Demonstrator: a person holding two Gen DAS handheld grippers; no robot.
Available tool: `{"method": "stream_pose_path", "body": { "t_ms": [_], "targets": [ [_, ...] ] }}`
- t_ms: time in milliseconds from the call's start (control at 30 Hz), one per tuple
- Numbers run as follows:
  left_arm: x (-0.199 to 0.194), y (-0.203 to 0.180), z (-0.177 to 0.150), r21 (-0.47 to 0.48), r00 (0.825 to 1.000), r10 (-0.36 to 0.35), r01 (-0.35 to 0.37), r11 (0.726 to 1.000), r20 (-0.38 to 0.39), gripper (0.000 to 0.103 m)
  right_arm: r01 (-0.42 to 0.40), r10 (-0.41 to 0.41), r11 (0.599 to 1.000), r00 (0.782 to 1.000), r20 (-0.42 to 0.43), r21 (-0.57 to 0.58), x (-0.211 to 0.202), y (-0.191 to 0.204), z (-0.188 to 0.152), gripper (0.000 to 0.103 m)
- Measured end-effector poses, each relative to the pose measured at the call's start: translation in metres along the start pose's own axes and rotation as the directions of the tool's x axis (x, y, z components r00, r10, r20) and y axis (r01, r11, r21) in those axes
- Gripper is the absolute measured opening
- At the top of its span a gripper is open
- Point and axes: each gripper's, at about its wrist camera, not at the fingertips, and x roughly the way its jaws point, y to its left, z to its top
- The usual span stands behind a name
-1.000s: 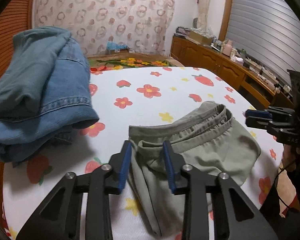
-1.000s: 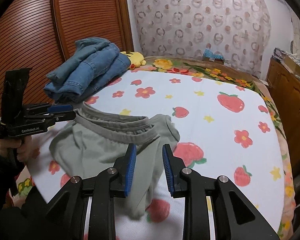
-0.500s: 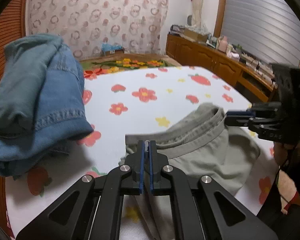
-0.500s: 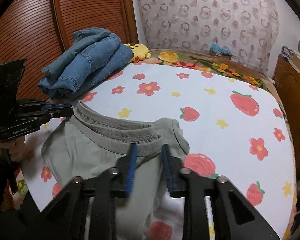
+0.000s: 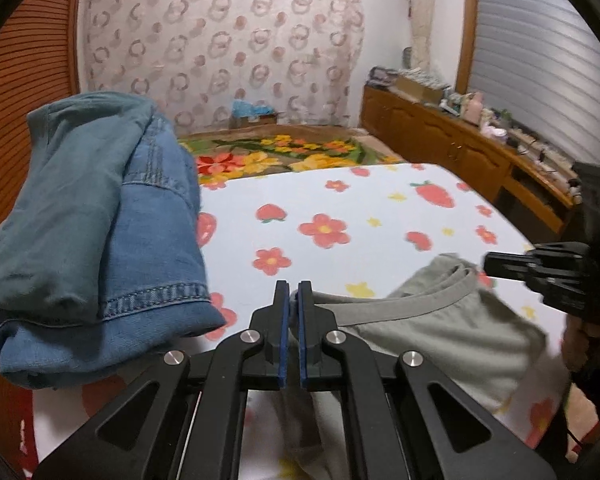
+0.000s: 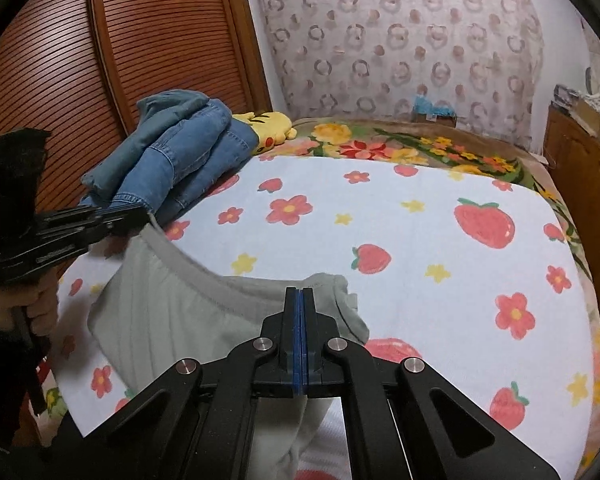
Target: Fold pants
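- The grey-green pants (image 6: 172, 312) lie near the front edge of the bed (image 6: 420, 240), their waistband (image 5: 400, 306) stretched between the two claws and raised off the sheet; the legs hang down over the bed's front edge below both cameras.
- The left claw (image 5: 294, 300) is clenched on one end of the waistband, with a thin gap between its blue pads where the cloth sits.
- The right claw (image 6: 299, 304) is clenched tight on the other end of the waistband, pads pressed together on the fabric.
- A pile of folded jeans (image 5: 96, 216) sits along the left edge of the bed, just beside the left claw and against the slatted wooden door (image 6: 100, 60); a yellow plush toy (image 6: 270, 126) lies behind it.
- The middle and far side of the strawberry-and-flower sheet are open, out to the floral blanket (image 6: 400, 144) at the head.
- A wooden cabinet (image 5: 460, 156) runs along the bed's right edge, apart from it.
- No writing can be read; any print on the claws is too blurred.
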Motion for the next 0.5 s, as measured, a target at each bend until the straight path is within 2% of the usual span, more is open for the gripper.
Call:
{"method": "stream_pose_path", "body": {
  "t_ms": [33, 100, 233, 333, 467, 500],
  "targets": [
    [0.003, 0.001, -0.001, -0.002, 1.000, 0.005, -0.005, 1.000, -0.007, 0.005, 0.003, -0.003, 1.000, 1.000, -0.008, -0.006, 0.001, 0.001, 0.000, 0.017],
    [0.007, 0.002, -0.003, -0.002, 1.000, 0.018, -0.018, 1.000, -0.019, 0.005, -0.009, 0.009, 1.000, 1.000, -0.019, -0.024, 0.002, 0.003, 0.000, 0.028],
    [0.012, 0.003, -0.007, 0.000, 0.999, 0.024, -0.024, 1.000, -0.038, 0.005, -0.032, 0.030, 0.998, 0.998, -0.056, -0.046, 0.010, 0.006, 0.002, 0.030],
    [0.012, 0.001, -0.009, 0.011, 0.999, 0.015, -0.014, 1.000, -0.049, 0.005, -0.014, 0.008, 0.998, 0.995, -0.102, -0.054, 0.023, 0.005, 0.005, 0.030],
    [0.011, -0.001, -0.010, 0.003, 0.998, -0.001, 0.001, 1.000, -0.069, 0.006, -0.023, 0.017, 0.998, 0.993, -0.113, -0.056, 0.030, 0.002, 0.010, 0.030],
    [0.011, -0.001, -0.010, 0.003, 0.997, -0.001, 0.001, 1.000, -0.073, 0.008, -0.029, 0.022, 0.998, 0.994, -0.108, -0.059, 0.030, 0.002, 0.011, 0.019]
  ]
}}
